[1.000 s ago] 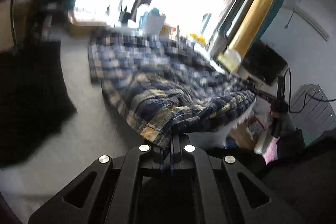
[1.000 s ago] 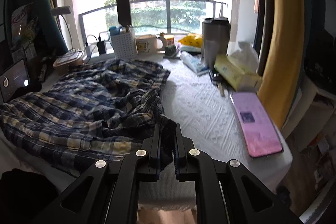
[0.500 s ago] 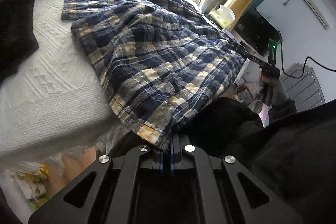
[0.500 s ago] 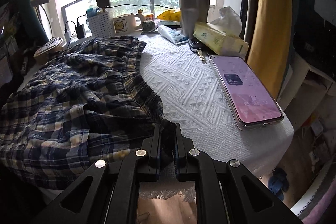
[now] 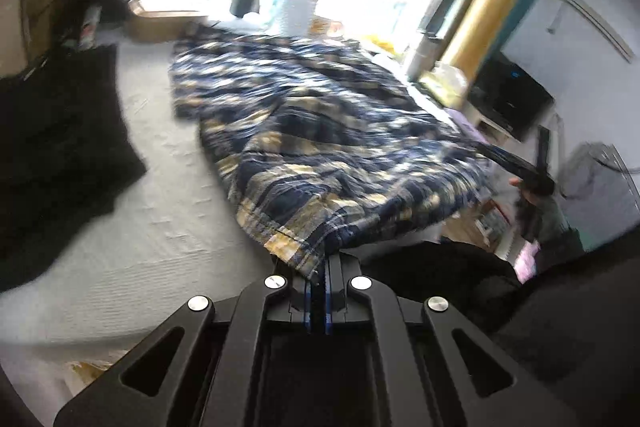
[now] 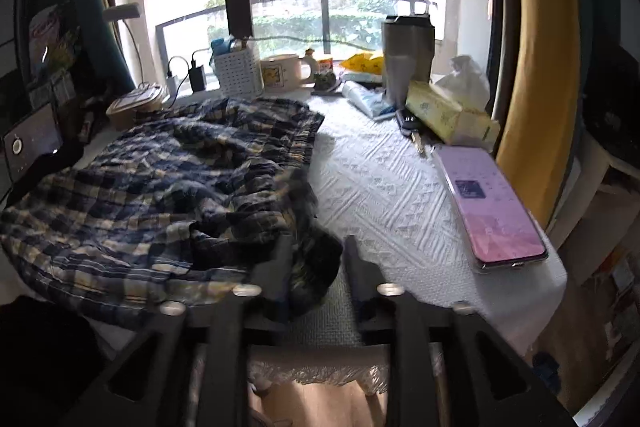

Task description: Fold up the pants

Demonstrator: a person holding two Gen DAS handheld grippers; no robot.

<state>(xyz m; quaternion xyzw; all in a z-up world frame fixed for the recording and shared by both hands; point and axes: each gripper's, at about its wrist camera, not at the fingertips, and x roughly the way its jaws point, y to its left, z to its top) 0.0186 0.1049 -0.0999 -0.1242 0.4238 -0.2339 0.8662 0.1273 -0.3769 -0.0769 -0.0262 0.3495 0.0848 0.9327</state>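
The blue and yellow plaid pants lie spread and rumpled on the white textured tablecloth. My left gripper is shut on the hem of a pant leg at the table's near edge. In the right wrist view the pants lie on the left half of the table. My right gripper is open, its jaws apart, with the bunched waistband corner lying loose between them.
A phone in a clear case, a tissue box, a steel tumbler, a mug and a white basket stand along the right and back. A black garment lies left of the pants.
My right gripper has opened and let go of the waistband corner. My left gripper, still shut on the hem, has swung back over the table; its view is blurred.
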